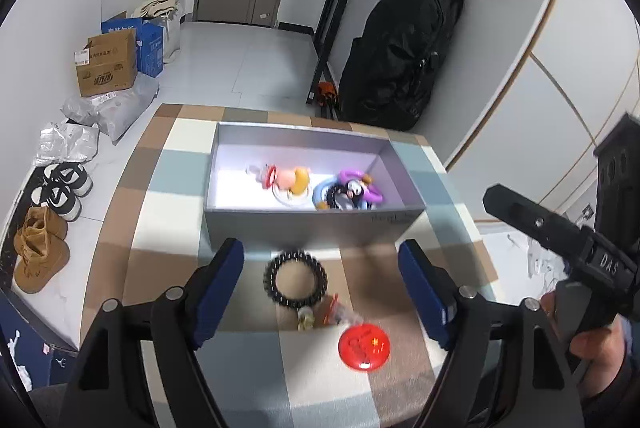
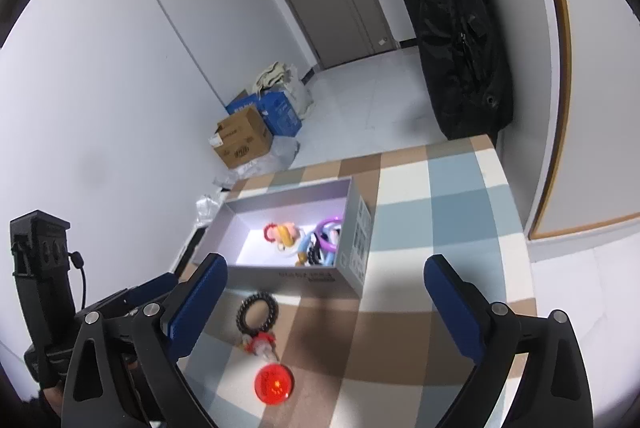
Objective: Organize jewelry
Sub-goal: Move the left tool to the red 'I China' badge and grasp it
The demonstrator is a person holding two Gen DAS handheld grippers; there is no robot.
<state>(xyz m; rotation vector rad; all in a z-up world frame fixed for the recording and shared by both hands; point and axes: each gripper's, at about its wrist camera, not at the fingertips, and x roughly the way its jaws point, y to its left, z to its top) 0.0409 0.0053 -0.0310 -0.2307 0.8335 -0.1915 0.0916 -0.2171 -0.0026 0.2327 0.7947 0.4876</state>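
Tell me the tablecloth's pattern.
Tablecloth: checked in brown, pale blue and cream; clearest in the right wrist view.

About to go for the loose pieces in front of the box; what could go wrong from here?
1. The dark beaded bracelet lies flat on the checkered tablecloth, so the open left gripper could snag cloth or push it away.
2. The small clear packet touches the bracelet's tassel and could drag along.
3. The round red badge lies flat, so the open right gripper may slip off it.

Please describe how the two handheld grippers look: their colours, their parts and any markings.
Both are black frames with silver round fasteners and blue pads. On the left gripper body, seen from the right wrist, a thin black cable hangs. The right gripper handle, seen from the left wrist, bears white letters "DAS".
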